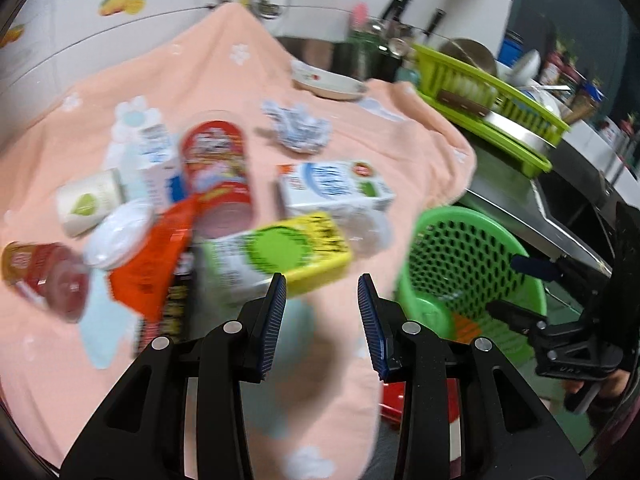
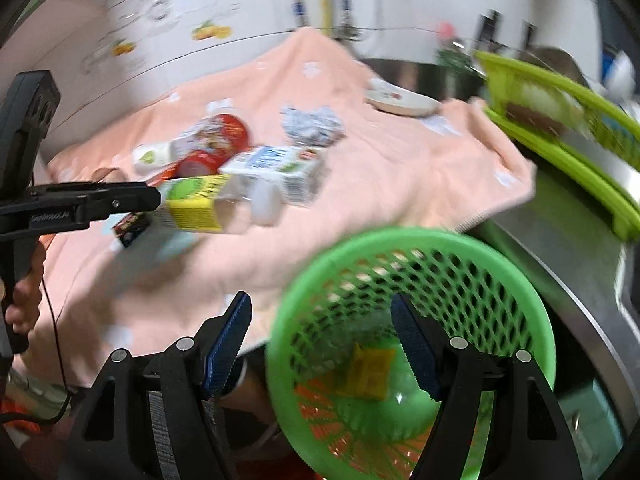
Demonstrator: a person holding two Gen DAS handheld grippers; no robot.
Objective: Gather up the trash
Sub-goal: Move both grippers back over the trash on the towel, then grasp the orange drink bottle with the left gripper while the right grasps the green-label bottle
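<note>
Green mesh basket (image 2: 412, 264) stands beside the peach-clothed worktop (image 1: 360, 128), one yellow wrapper (image 2: 366, 372) lying inside, while the left gripper (image 1: 322, 300) hangs with jaws partly spread and empty above a yellow-green carton (image 1: 280, 252), and the right gripper (image 2: 320, 340) holds jaws wide, empty, over the basket.

Black left gripper (image 1: 322, 292), blue ribbed pads (image 1: 274, 320), silver screws.

The left black two-finger claw (image 1: 322, 294) is tilting downward, its blue ribbed pads (image 1: 275, 312) standing apart with nothing between them. The right black claw (image 2: 320, 320) is angling down too, jaws spread wider and empty. A bare hand (image 2: 24, 300) is gripping the left claw's handle.
</note>
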